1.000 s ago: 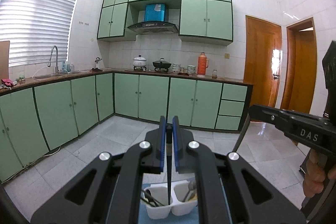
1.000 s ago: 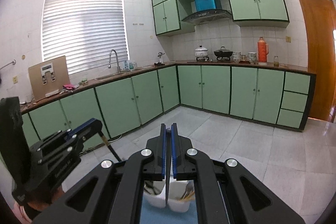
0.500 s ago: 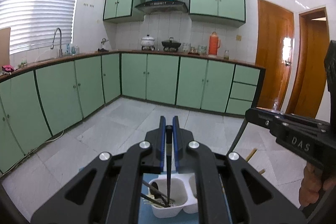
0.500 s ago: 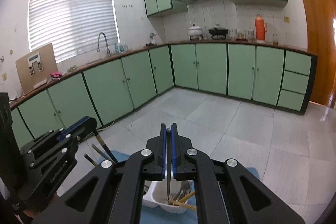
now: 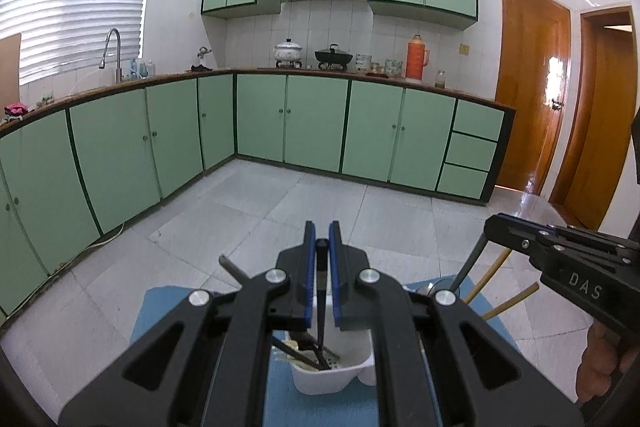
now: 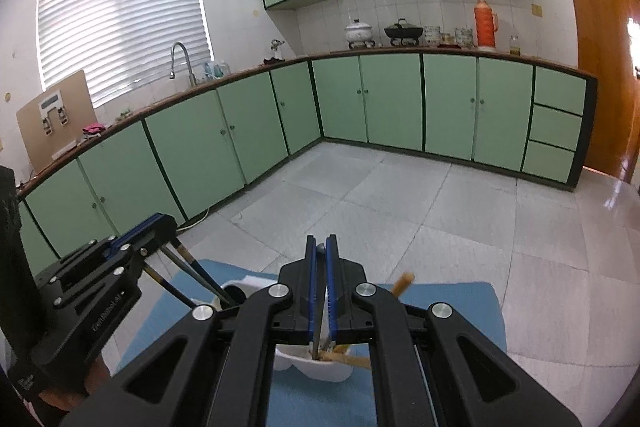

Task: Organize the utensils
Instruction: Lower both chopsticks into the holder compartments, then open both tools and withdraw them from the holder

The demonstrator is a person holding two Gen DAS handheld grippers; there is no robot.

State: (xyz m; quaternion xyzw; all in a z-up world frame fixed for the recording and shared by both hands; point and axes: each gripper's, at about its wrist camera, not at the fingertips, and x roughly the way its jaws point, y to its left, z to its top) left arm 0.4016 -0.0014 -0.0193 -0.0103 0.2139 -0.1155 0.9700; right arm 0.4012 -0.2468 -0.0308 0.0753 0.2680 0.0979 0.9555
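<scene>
A white two-compartment utensil holder (image 5: 332, 375) stands on a blue mat (image 5: 168, 311). My left gripper (image 5: 321, 267) is shut on a thin black utensil (image 5: 321, 307) whose lower end reaches into the holder's left compartment, among other dark utensils. My right gripper (image 6: 321, 267) is shut on a grey metal utensil (image 6: 317, 335) whose lower end is in the holder (image 6: 316, 367), beside wooden chopsticks (image 6: 352, 359). The right gripper also shows in the left wrist view (image 5: 492, 227); the left gripper also shows in the right wrist view (image 6: 160, 227).
Green base cabinets (image 5: 312, 123) with a worktop run along the far and left walls. A tiled floor (image 5: 280, 211) lies beyond the mat. Wooden doors (image 5: 532, 87) stand at the right. Wooden chopsticks (image 5: 508, 303) stick up from the right compartment.
Both grippers have come down with their utensils. The lower ends now sit deeper in the holder, and more of the blue mat shows.
</scene>
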